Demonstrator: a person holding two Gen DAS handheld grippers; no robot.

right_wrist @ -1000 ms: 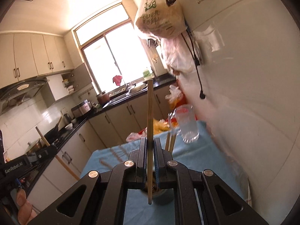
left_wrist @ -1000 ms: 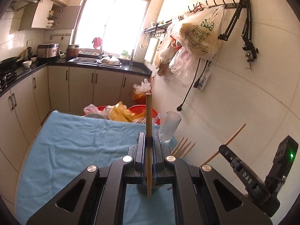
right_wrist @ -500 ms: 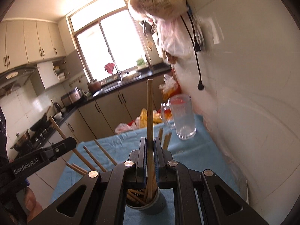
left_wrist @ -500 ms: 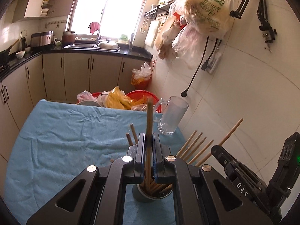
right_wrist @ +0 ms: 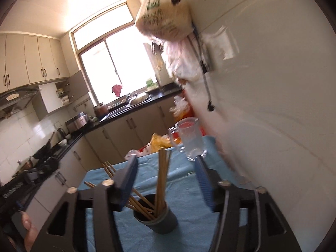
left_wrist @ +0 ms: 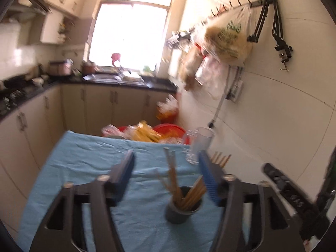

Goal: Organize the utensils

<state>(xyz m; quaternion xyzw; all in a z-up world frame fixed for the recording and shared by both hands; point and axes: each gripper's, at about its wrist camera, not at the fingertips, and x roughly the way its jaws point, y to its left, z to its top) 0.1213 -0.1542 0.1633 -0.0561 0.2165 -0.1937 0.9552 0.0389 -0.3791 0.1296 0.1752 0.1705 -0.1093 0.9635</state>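
Both of your grippers are spread wide and carry nothing. Your left gripper (left_wrist: 167, 163) has its blue-padded fingers (left_wrist: 126, 168) standing well apart on either side of the dark holder cup (left_wrist: 182, 210), which sits on the blue cloth (left_wrist: 84, 159) between them and a little right of centre in that view. Your right gripper (right_wrist: 166, 168) is just as wide, its jaws flanking the same cup (right_wrist: 156, 218) from the other side.

The chopsticks (left_wrist: 178, 187) stand in the cup with their lower ends down inside it and their long axes running upward. In the left wrist view one pair rises nearly upright, leaning slightly left toward the window, while the rest fan to the right toward the tiled wall. In the right wrist view a tall pair of chopsticks (right_wrist: 161, 178) points almost straight up, and several others lean low to the left, their tips passing behind your left-hand finger pad.

A clear glass mug (right_wrist: 191, 140) stands on the cloth beyond the cup, near the wall (right_wrist: 273, 105). The left wrist view is blurred, so fine detail of the sticks there cannot be told.
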